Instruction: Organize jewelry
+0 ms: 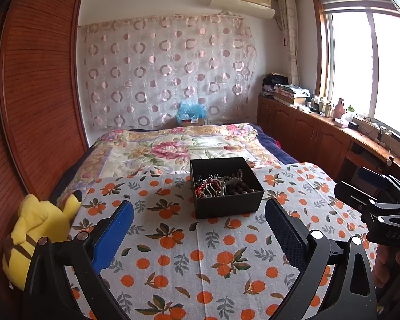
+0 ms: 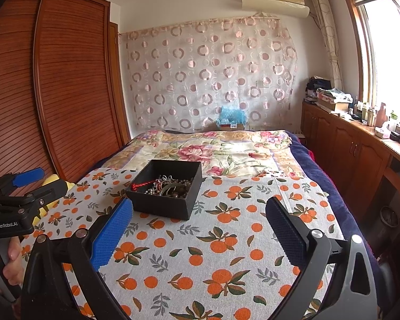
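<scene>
A black box (image 1: 228, 186) sat on a cloth (image 1: 200, 253) printed with oranges, toward the far edge of the cloth and roughly midway between its left and right edges. Inside the box lay a tangle of jewelry (image 1: 221, 185): dark brown beads, pale metal rings or bangles, and a piece with red cord. In the right wrist view the same box (image 2: 168, 189) stood left of centre, with the red cord (image 2: 144, 184) at the left side of the heap and a string of small pale beads beside it.

The left gripper (image 1: 200, 232) hovered over the near part of the cloth with its two blue-padded fingers spread wide, holding nothing; the box stood beyond its fingertips, apart from them. The right gripper (image 2: 198, 229) was likewise spread wide and empty, over the cloth nearer its right edge, with the box ahead and to its left.

Each camera caught the other tool at the side of its view, and there I could not tell from that angle alone how the jaws stood. A hand (image 2: 8, 261) gripped the handle of the left tool.

A yellow plush toy (image 1: 37, 234) leaned at the left edge of the cloth, against a wooden wardrobe (image 1: 40, 93). Beyond the cloth lay a flowered quilt (image 1: 173, 146).
</scene>
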